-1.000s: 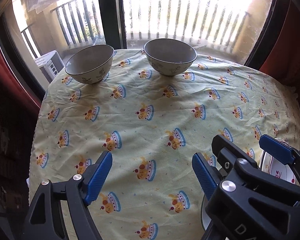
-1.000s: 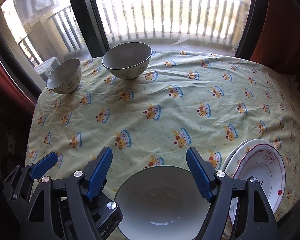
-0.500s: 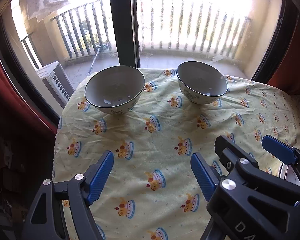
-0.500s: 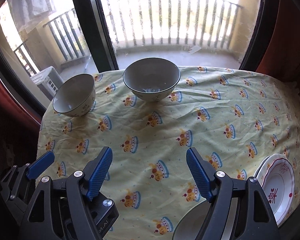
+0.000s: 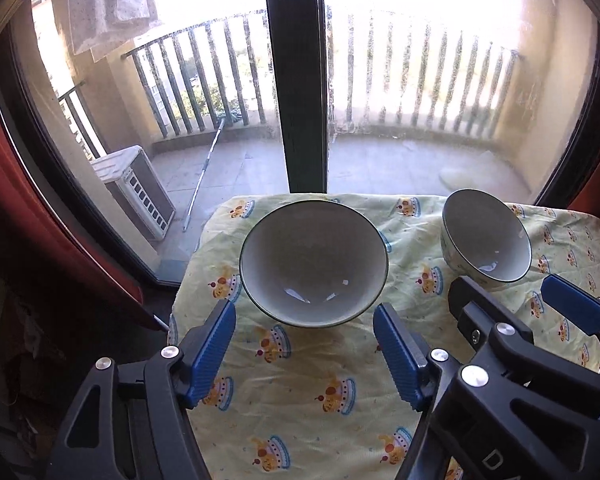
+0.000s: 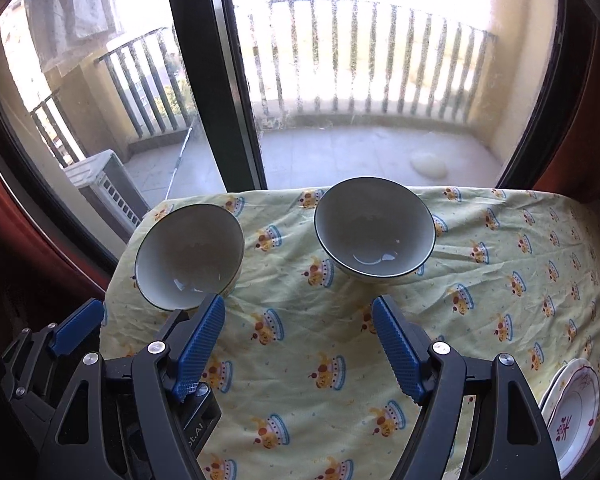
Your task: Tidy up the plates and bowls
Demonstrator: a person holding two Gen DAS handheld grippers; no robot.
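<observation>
2 bowls stand at the far end of the table, upright and apart from each other, on a pale yellow tablecloth (image 5: 308, 392) printed with small crowns. The left bowl (image 5: 314, 264) sits near the table's far left corner; the right bowl (image 5: 486, 236) stands to its right, close to the far edge. Both are white inside with a thin dark rim.

The left gripper (image 5: 304, 354) hovers over the cloth just in front of the left bowl, its blue pads spread to either side of the bowl's near rim without touching it. Its jaws have just been closing a little but stand apart, with only cloth between them.

The right gripper (image 6: 298, 350) hangs beside it, in front of the right bowl (image 6: 374, 228); its jaws are wide apart and hold nothing. In its view the left bowl (image 6: 188, 256) shows behind its left pad.

A stack of plates (image 6: 572, 404) with a red edge and red flower print lies at the table's right edge, well apart from the bowls.

Beyond the table, a window (image 6: 364, 80) looks onto a balcony with railings.
</observation>
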